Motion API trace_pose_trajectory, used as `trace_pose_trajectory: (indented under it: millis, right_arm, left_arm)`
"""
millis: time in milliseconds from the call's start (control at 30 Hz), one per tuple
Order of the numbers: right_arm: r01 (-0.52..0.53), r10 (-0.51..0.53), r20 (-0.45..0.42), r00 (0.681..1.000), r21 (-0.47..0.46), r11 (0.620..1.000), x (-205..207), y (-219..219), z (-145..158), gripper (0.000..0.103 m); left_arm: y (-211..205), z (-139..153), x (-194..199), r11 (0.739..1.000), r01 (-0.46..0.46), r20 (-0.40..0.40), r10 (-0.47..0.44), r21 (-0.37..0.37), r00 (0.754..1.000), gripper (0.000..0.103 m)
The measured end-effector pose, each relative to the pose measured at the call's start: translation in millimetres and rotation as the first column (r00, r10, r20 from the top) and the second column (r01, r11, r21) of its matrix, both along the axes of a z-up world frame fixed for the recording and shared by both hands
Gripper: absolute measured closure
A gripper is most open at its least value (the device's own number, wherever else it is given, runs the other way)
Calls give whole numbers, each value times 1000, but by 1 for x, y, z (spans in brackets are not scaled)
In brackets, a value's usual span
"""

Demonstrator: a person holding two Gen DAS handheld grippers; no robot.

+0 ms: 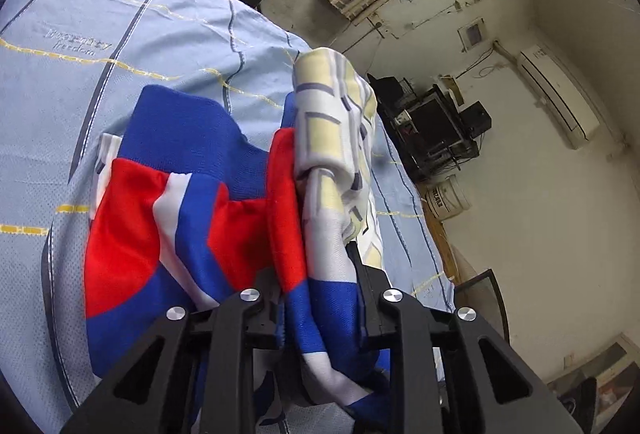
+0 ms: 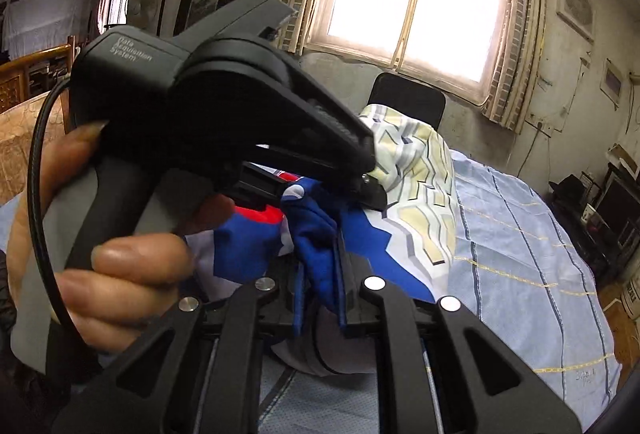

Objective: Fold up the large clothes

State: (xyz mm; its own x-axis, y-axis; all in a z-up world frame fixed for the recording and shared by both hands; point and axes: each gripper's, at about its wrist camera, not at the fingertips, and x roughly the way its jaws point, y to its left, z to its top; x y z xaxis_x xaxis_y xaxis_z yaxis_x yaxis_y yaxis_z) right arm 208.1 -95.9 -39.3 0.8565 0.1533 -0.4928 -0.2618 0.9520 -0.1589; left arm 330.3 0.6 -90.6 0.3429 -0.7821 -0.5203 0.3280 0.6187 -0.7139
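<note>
A large garment point(image 1: 192, 202) in blue, red and white, with a pale yellow and grey patterned part point(image 1: 336, 122), is bunched and held up over a bed. My left gripper point(image 1: 320, 298) is shut on a fold of it. In the right wrist view my right gripper point(image 2: 320, 274) is shut on a blue fold of the same garment point(image 2: 316, 226). The left gripper's black body point(image 2: 240, 106), held in a hand, is close in front of the right one and pinches the patterned part point(image 2: 424, 170).
The bed has a light blue sheet point(image 1: 120, 34) with dark and yellow lines; it also shows in the right wrist view point(image 2: 520, 242). A black chair back point(image 2: 408, 102) stands under the window. Shelves with electronics point(image 1: 436, 126) and a white bucket point(image 1: 446, 196) stand by the wall.
</note>
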Motion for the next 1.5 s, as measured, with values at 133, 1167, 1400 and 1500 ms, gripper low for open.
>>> trace_pose_trajectory:
  millis: [133, 1167, 1400, 1500]
  right_arm:
    - [8, -7, 42, 999, -21, 1000, -16, -17, 4, 71]
    - [-310, 309, -228, 923, 35, 950, 30, 34, -34, 68]
    - [-339, 384, -188, 904, 233, 911, 1, 14, -2, 52]
    - [-294, 351, -145, 925, 311, 904, -3, -15, 15, 50]
  left_arm:
    - [-3, 11, -7, 999, 2, 47, -3, 37, 999, 80]
    - [84, -26, -8, 889, -188, 18, 199, 418, 980, 61]
    - [97, -8, -26, 883, -248, 84, 234, 399, 969, 60]
    - [105, 10, -35, 873, -299, 133, 268, 386, 954, 60]
